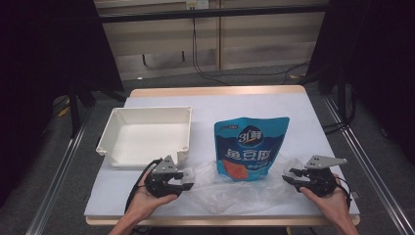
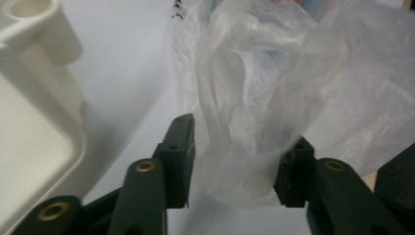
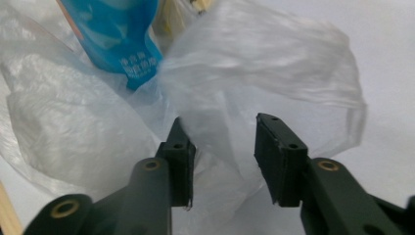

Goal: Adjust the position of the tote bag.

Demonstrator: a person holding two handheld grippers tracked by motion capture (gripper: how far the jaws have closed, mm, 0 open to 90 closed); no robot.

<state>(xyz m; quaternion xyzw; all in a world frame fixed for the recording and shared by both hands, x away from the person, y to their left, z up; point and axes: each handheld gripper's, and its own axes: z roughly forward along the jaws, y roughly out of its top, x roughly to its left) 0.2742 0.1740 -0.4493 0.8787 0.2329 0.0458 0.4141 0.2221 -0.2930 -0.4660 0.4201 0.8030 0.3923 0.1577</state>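
Clear plastic bag [image 1: 235, 188] lies crumpled flat on the white table cover [image 1: 293, 107], near edge, centre. Blue snack pouch [image 1: 250, 147] lies on its far part, bottom end over the plastic; whether that end is inside the bag, can't tell.

Left gripper [image 1: 183, 180] at the bag's 9 o'clock edge, held in the person's left hand [image 1: 149, 196]. Left gripper view: jaws apart, a bunched fold of film [image 2: 244, 147] between them, loose, pads not pressing. It touches the right-hand pad; the other pad stands clear of it.

Right gripper [image 1: 289, 177] at the bag's 3 o'clock edge, in the right hand [image 1: 330, 198]. Right gripper view: jaws apart, film [image 3: 220, 142] bulging up in the gap, not clamped. Pouch corner [image 3: 139, 63] at 11 o'clock beyond the jaws.

White plastic tray [image 1: 147, 110] sits at 10 o'clock from the bag, its near corner just beside the left gripper.
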